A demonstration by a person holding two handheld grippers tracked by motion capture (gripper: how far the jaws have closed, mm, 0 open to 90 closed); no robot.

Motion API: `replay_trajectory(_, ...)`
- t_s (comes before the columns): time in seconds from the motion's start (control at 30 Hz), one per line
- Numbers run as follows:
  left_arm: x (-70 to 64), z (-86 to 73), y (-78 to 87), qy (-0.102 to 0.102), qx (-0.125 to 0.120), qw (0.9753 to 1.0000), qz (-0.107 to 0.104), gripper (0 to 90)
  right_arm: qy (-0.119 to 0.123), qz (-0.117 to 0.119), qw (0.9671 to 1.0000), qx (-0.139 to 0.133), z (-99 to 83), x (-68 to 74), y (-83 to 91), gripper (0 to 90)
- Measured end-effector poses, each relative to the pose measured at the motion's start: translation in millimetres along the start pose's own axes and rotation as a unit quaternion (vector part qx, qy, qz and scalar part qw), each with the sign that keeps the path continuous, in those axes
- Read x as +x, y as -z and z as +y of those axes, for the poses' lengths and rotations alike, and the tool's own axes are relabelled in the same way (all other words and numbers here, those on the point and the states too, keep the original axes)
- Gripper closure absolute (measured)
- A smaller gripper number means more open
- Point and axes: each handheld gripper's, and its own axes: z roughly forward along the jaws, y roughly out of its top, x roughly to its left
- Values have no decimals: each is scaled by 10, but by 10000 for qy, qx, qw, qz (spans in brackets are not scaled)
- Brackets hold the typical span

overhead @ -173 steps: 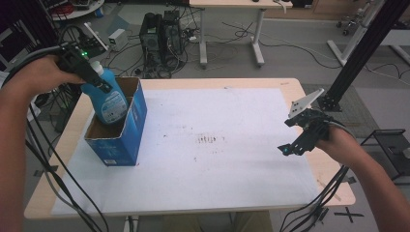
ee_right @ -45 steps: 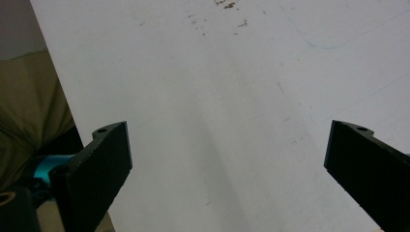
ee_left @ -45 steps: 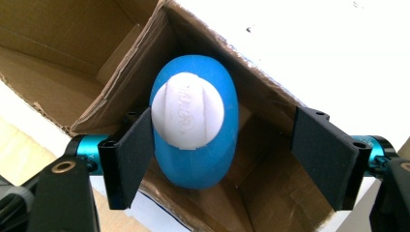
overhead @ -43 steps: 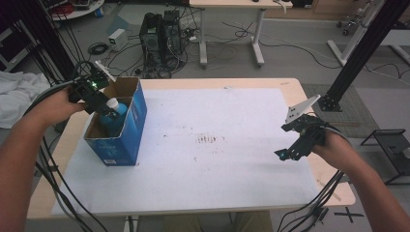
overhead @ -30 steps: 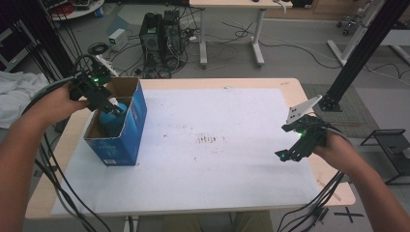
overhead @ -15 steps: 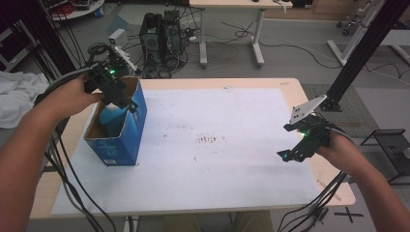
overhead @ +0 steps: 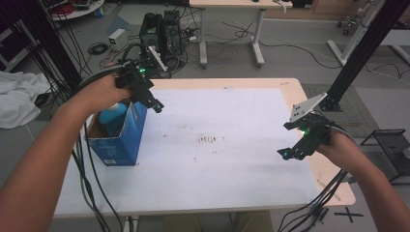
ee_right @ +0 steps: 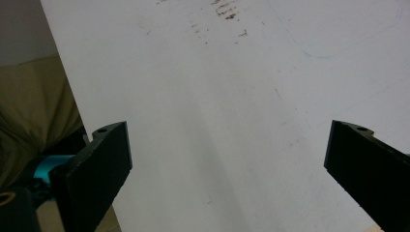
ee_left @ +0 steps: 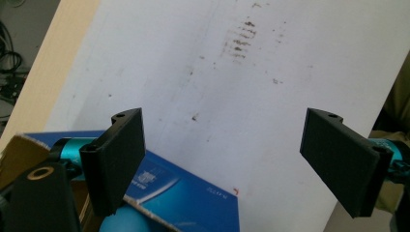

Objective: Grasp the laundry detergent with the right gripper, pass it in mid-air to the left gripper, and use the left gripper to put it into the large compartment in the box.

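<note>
An open blue cardboard box (overhead: 118, 137) stands at the table's left side with a light-blue bottle (overhead: 112, 120) inside it. My left gripper (overhead: 153, 103) hovers just above the box's far right rim, jaws wide open and empty. Its own view looks down past the box's blue wall (ee_left: 193, 195) and a bit of the bottle (ee_left: 116, 223). My right gripper (overhead: 291, 152) hangs open over the white sheet near the table's right edge, holding nothing; its own view shows bare white sheet (ee_right: 232, 125) between the jaws.
A white sheet (overhead: 217, 159) with brown smudges (overhead: 210, 139) at its middle covers the wooden table (overhead: 295, 92). Cables trail from both grippers off the front. A black frame post (overhead: 358, 53) rises at the far right. Behind the table are computers, cables and another table.
The left gripper put the bottle down into the box, let go, and has lifted out and moved right of the box rim. The right gripper has barely moved.
</note>
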Motion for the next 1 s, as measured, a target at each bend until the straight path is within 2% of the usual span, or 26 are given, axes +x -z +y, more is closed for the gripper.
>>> replay_trajectory(0.03,-8,23,-14,-16,-2,10000,-31,163,30,4,10000,21,2,-9,1,20)
replay_trajectory(0.07,-6,55,-25,-114,58,9999,-60,163,-26,-2,10000,30,2,-4,2,20)
replay_trajectory(0.1,-23,83,-53,-48,-27,10000,-72,163,-15,-13,10000,31,5,-12,1,20)
replay_trajectory(0.13,-26,110,-69,-75,-17,9999,-97,163,39,-10,10000,-8,8,-23,-7,20)
replay_trajectory(0.2,-33,161,-118,-124,-40,9998,-164,163,0,-13,10000,-12,13,-23,-7,20)
replay_trajectory(0.33,-54,273,-234,-254,78,9994,-226,163,-23,-20,10000,9,24,-26,-11,20)
replay_trajectory(0.37,-70,291,-258,-189,47,9995,-259,163,-13,7,10000,1,26,-32,-17,20)
replay_trajectory(0.4,-67,317,-277,-294,85,9992,-250,163,18,10,10000,27,30,-36,-15,20)
replay_trajectory(0.47,-99,369,-336,-270,43,9993,-269,163,-29,-1,10000,19,36,-36,-19,20)
replay_trajectory(0.5,-93,391,-351,-395,120,9987,-297,163,-4,25,10000,36,42,-48,-15,20)
replay_trajectory(0.53,-96,408,-362,-431,163,9985,-301,163,-17,44,10000,38,44,-52,-14,20)
replay_trajectory(0.6,-112,439,-408,-383,102,9987,-330,163,0,37,10000,23,50,-57,-21,20)
replay_trajectory(0.63,-107,457,-417,-463,169,9982,-356,163,16,27,10000,34,55,-60,-23,20)
replay_trajectory(0.7,-115,486,-451,-513,150,9978,-387,163,2,55,10000,44,59,-64,-30,20)
replay_trajectory(0.73,-131,499,-475,-445,84,9981,-425,163,24,60,10000,27,60,-72,-36,20)
replay_trajectory(0.77,-122,522,-475,-578,204,9971,-442,163,34,64,10000,47,63,-79,-37,20)
replay_trajectory(0.8,-130,537,-506,-591,131,9971,-466,163,15,63,10000,25,61,-82,-41,20)
replay_trajectory(1.0,-157,614,-594,-789,166,9949,-608,163,35,83,9999,50,71,-104,-55,20)
